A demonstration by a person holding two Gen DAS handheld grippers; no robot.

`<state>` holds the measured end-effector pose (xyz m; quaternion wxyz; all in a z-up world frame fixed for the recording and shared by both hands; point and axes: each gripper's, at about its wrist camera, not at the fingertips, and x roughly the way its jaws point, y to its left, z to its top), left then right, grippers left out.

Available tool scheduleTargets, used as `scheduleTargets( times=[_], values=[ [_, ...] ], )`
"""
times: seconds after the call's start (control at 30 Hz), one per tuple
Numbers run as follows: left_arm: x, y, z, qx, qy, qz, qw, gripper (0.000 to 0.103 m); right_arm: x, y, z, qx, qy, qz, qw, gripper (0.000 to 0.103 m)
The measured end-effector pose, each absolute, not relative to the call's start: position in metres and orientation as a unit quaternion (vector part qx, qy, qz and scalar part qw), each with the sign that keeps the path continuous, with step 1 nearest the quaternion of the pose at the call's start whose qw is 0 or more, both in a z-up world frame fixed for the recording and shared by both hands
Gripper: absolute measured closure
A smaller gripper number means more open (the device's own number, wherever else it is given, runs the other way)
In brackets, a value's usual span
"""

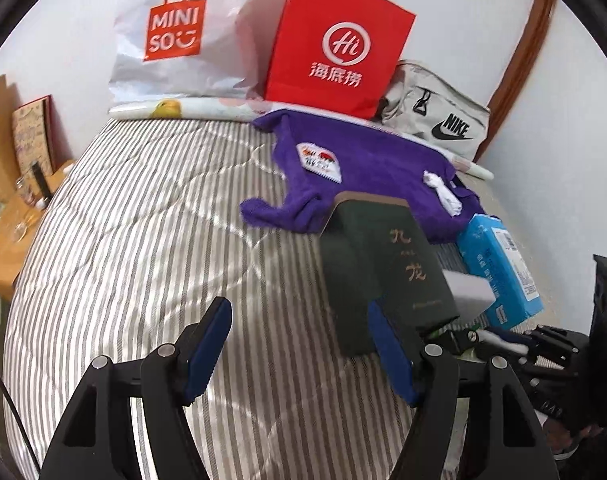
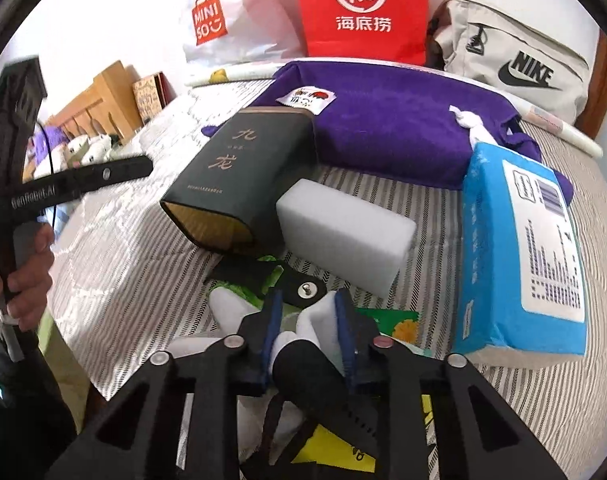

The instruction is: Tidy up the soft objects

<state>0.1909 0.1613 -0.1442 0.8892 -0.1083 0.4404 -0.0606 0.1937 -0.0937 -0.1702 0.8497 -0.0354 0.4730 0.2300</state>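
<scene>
Pinching a white sock [image 2: 303,326], the right gripper [image 2: 309,320] has its blue pads [image 2: 272,320] drawn narrow on a fold of the fabric low on the striped bedspread [image 2: 115,280]. A black strap with a metal snap [image 2: 299,284] lies just ahead, touching the sock pile, and could snag and come up with it. The hold looks shallow, so the sock may slip free on lifting. A white foam block [image 2: 343,236] and a dark green box [image 2: 239,184] sit beyond, near enough to be nudged. To the side, the left gripper [image 1: 299,356] hangs wide open, holding nothing, its right pad [image 1: 391,356] just beside that same box.
</scene>
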Motion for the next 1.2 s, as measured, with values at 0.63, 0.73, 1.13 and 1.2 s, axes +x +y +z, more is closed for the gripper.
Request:
scheduleTargets(
  times=[0.63,0.73,1.13,1.2],
  values=[
    [0.185,0.13,-0.17,-0.112,0.454,-0.115,0.876,0.035,0.194,-0.107,-0.173,-0.036,0.484,0.234,0.842,0.047],
    [0.185,0.134,-0.173,-0.122,0.454,-0.12,0.875,0.034,0.198,-0.102,-0.172,-0.038,0.483,0.229,0.844,0.047],
    [0.179,0.148,-0.176,-0.129,0.459,-0.106,0.873,0.035,0.203,-0.098,-0.152,-0.04,0.452,0.213,0.865,0.047],
    [0.176,0.152,-0.176,-0.139,0.461,-0.103,0.87,0.035,0.202,-0.099,-0.146,-0.041,0.447,0.207,0.869,0.047]
  ],
)
